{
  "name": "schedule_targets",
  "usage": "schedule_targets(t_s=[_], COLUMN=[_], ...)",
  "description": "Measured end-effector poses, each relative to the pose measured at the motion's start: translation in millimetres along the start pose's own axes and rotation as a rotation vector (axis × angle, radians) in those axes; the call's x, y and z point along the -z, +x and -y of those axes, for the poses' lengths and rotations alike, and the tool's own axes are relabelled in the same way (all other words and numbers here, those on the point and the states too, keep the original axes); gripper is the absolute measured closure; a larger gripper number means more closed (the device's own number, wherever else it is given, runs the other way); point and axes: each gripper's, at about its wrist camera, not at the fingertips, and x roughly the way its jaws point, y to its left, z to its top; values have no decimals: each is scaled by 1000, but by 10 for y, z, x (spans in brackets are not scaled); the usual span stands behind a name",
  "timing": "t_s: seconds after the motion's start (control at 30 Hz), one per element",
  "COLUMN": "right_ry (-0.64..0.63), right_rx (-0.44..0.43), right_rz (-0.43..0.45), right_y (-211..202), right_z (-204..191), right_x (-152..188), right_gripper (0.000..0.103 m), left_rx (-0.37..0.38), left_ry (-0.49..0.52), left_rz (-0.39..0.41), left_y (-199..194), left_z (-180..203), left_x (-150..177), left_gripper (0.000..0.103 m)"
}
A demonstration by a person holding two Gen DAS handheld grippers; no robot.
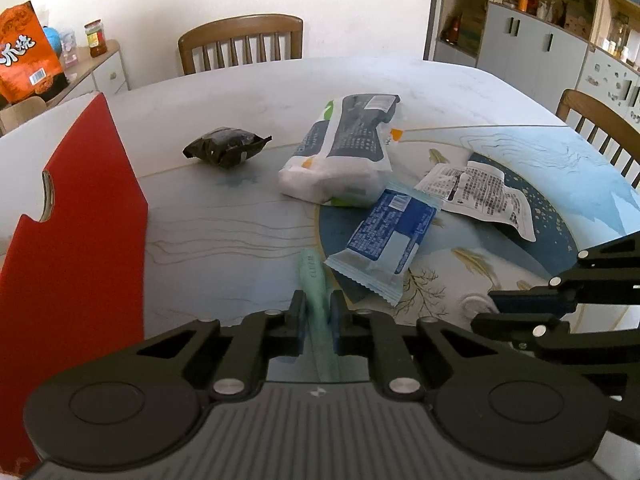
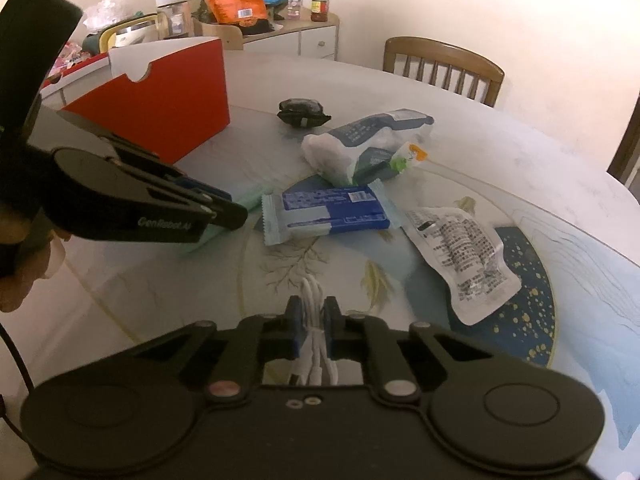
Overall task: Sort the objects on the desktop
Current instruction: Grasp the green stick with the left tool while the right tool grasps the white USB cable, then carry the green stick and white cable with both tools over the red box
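My left gripper (image 1: pixel 318 312) is shut on a flat green packet (image 1: pixel 314 280) and holds it above the table beside the red box (image 1: pixel 80 240). It also shows in the right wrist view (image 2: pixel 228 210) with the green packet (image 2: pixel 248 194). My right gripper (image 2: pixel 313 320) is shut on a coiled white cable (image 2: pixel 313 300). It shows at the right edge of the left wrist view (image 1: pixel 492 308). On the table lie a blue snack bar (image 1: pixel 390 236), a large white and dark bag (image 1: pixel 344 152), a white printed pouch (image 1: pixel 480 192) and a small black packet (image 1: pixel 226 146).
The red box (image 2: pixel 160 108) stands open at the table's left. Wooden chairs (image 1: pixel 240 42) stand at the far side and right. A side cabinet (image 2: pixel 280 36) holds jars and an orange snack bag. Shelves (image 1: pixel 560 20) fill the back right.
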Motion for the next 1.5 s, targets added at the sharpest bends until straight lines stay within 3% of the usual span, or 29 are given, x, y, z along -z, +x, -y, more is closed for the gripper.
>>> schedule_targets(t_s=[0.9, 1.5], right_ry=[65, 119], right_rx=[32, 8], right_rz=[71, 127], right_y=[-387, -900], right_z=[15, -122], right_x=[-96, -345], right_gripper=[94, 94], left_rx=[31, 69], left_ry=[-29, -34], left_rz=[50, 122], left_y=[-448, -1223], left_z=[-59, -108], left_x=[44, 4], left_gripper=[92, 92])
